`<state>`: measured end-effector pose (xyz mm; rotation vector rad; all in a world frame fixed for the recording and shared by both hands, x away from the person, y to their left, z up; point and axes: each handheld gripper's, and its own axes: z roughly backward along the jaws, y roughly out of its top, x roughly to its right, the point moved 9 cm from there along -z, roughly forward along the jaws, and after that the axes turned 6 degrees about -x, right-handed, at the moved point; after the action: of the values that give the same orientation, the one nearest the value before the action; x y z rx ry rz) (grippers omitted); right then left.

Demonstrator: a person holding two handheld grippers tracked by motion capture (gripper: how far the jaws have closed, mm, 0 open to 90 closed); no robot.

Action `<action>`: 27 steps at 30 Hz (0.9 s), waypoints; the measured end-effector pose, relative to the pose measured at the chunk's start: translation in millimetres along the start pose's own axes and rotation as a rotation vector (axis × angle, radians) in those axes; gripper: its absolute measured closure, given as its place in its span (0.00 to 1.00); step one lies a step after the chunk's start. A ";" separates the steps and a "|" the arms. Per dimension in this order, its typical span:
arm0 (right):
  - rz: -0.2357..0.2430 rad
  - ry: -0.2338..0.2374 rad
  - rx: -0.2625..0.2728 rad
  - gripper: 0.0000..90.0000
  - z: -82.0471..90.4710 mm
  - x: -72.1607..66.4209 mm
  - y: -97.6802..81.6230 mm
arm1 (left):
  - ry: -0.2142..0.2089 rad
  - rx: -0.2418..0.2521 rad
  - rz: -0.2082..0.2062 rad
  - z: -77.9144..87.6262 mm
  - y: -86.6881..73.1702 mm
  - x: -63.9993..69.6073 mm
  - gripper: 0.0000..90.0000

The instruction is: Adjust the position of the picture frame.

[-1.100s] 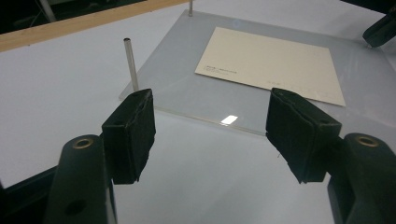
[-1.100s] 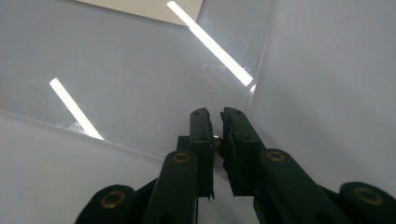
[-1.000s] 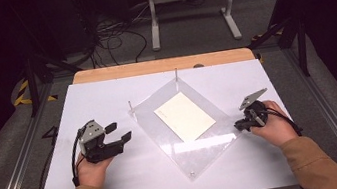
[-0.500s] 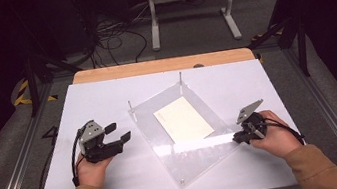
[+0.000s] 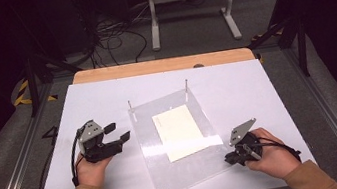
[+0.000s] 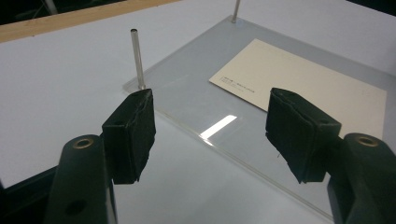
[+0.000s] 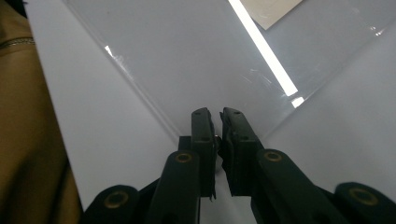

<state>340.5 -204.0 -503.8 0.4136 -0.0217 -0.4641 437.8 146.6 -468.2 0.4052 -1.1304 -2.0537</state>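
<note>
The right gripper (image 7: 217, 122) had its fingers (image 7: 203, 135) pinched tight on one corner of the clear plate (image 5: 188, 170), probably so the hand could slide or turn it on the white worktop (image 5: 96, 100). A cream card (image 5: 180, 130) lay on the plate, far ahead of those fingers. The left gripper (image 6: 212, 135) had its fingers (image 6: 133, 130) wide apart and held nothing. The plate's edge and a thin metal pin (image 6: 137, 58) sat just past them, maybe ready to grab.

Two upright pins (image 5: 130, 104) at plate's (image 5: 188, 172) far edge, table (image 5: 82, 105) elsewhere open
</note>
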 end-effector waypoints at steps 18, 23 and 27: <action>0.069 0.114 0.038 0.92 -10.6 -44.1 14.7 | 0.048 -0.224 0.081 -25.9 -36.0 -18.5 0.81; 0.028 0.083 0.139 0.94 7.8 -31.7 19.6 | 0.021 -0.285 0.095 -40.0 -38.6 -14.6 0.99; -0.018 0.044 0.208 0.94 22.5 -17.8 17.8 | 0.001 -0.322 0.096 -48.0 -35.7 -9.5 0.99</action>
<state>329.7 -190.3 -474.9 0.6283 -0.0236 -0.4725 455.8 137.2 -525.2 0.1889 -0.7830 -2.1024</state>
